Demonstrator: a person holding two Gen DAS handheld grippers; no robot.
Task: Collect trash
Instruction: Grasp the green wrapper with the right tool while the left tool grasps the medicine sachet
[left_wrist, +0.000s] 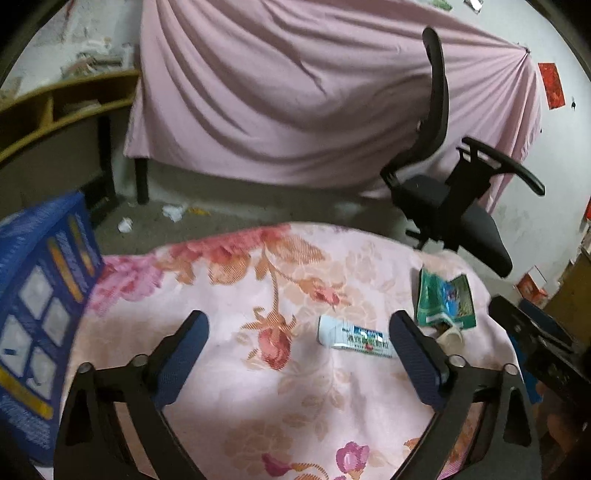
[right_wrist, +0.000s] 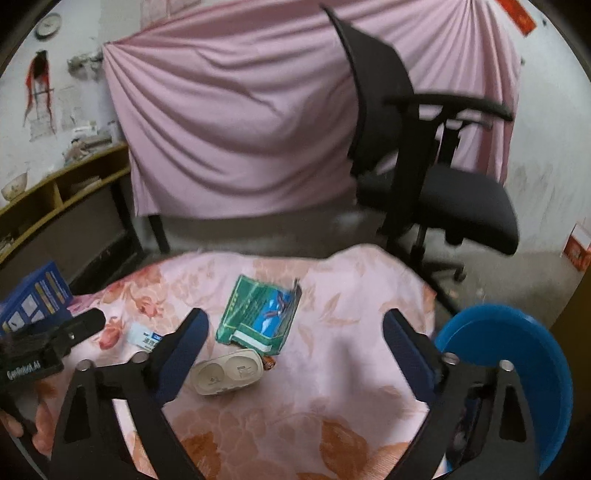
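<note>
On a floral pink cloth (left_wrist: 303, 406) lie a white tube with a blue label (left_wrist: 351, 338), a crumpled green wrapper (left_wrist: 445, 302) and a beige plastic case (right_wrist: 229, 373). My left gripper (left_wrist: 299, 354) is open and empty above the cloth, with the tube between its fingers near the right one. My right gripper (right_wrist: 295, 350) is open and empty above the cloth; the green wrapper (right_wrist: 258, 317) and the case lie between its fingers toward the left one. The tube (right_wrist: 146, 338) shows left of them.
A blue bin (right_wrist: 509, 373) stands at the right edge of the cloth. A blue box (left_wrist: 40, 317) is at the left. A black office chair (right_wrist: 424, 155) stands beyond the table, before a pink draped sheet (left_wrist: 295, 92). Paper scraps (left_wrist: 173, 212) lie on the floor.
</note>
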